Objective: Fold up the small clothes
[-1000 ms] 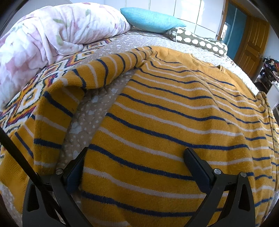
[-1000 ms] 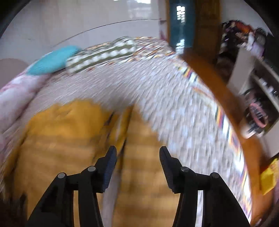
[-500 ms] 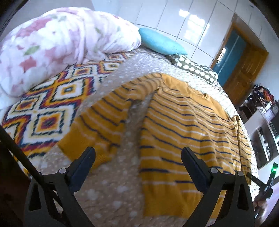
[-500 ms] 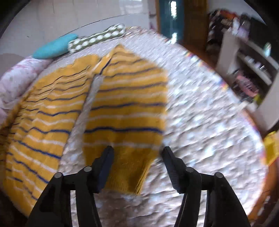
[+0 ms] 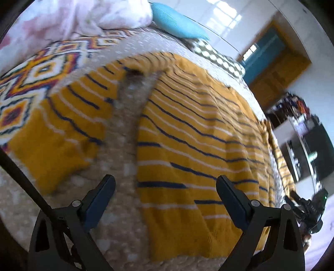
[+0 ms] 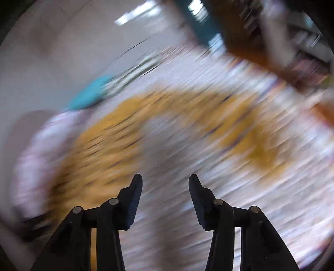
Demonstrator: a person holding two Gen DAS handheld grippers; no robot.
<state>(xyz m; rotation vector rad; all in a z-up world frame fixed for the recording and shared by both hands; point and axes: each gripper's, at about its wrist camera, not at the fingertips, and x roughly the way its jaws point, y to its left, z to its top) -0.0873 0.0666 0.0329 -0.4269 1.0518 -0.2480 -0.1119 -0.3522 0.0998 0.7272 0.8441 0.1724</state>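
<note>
A yellow sweater (image 5: 200,133) with navy and white stripes lies flat on the bed, one sleeve (image 5: 68,116) spread to the left. My left gripper (image 5: 165,187) is open and empty, held above the sweater's lower hem. My right gripper (image 6: 166,183) is open and empty; its view is heavily motion-blurred, with the sweater (image 6: 104,141) a yellow smear on the left and its other sleeve (image 6: 254,141) on the right. The other gripper (image 5: 309,206) shows at the left wrist view's far right edge.
The bed has a beige dotted cover (image 5: 119,227) and a patterned blanket (image 5: 31,79). A floral duvet (image 5: 62,18), a teal pillow (image 5: 179,23) and a dotted pillow (image 5: 219,60) lie at the head. A wooden door (image 5: 277,73) and shelves (image 5: 302,133) stand to the right.
My left gripper drew back and turned, now seeing the whole sweater. My right gripper swung fast off the right sleeve cuff; its view has blurred. Both stay open.
</note>
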